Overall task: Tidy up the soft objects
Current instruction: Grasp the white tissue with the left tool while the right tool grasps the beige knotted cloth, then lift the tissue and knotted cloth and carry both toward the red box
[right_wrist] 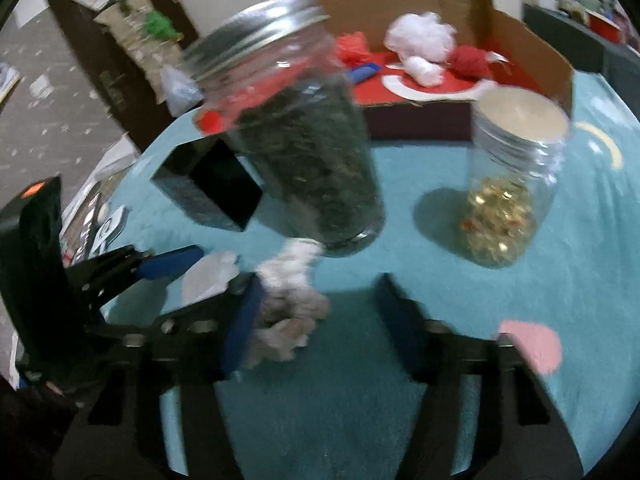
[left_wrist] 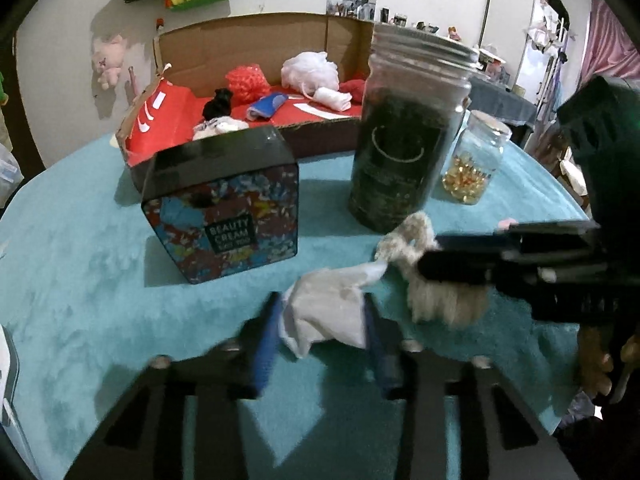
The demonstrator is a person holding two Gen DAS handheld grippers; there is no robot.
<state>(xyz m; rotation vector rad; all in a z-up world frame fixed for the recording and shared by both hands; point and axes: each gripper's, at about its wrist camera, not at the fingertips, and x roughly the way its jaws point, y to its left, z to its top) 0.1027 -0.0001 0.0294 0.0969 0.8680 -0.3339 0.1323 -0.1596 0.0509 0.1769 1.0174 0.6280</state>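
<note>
A crumpled white cloth (left_wrist: pixel 326 316) sits between the blue fingers of my left gripper (left_wrist: pixel 322 332), whose jaws stand close against it on both sides. A cream fluffy scrunchie (left_wrist: pixel 424 276) lies to its right on the teal table. My right gripper (right_wrist: pixel 320 320) is open, with its left finger (right_wrist: pixel 244 320) touching the scrunchie (right_wrist: pixel 288 312). From the left wrist view the right gripper (left_wrist: pixel 480 260) reaches in from the right over the scrunchie. A cardboard box (left_wrist: pixel 256 44) with a red floor holds several soft items at the back.
A tall jar of dark leaves (left_wrist: pixel 404 136) stands just behind the scrunchie. A smaller jar with gold capsules (left_wrist: pixel 474 164) is to its right. A patterned "Beauty Cream" tin box (left_wrist: pixel 228 208) stands at the left. The table has a teal cover (left_wrist: pixel 80 280).
</note>
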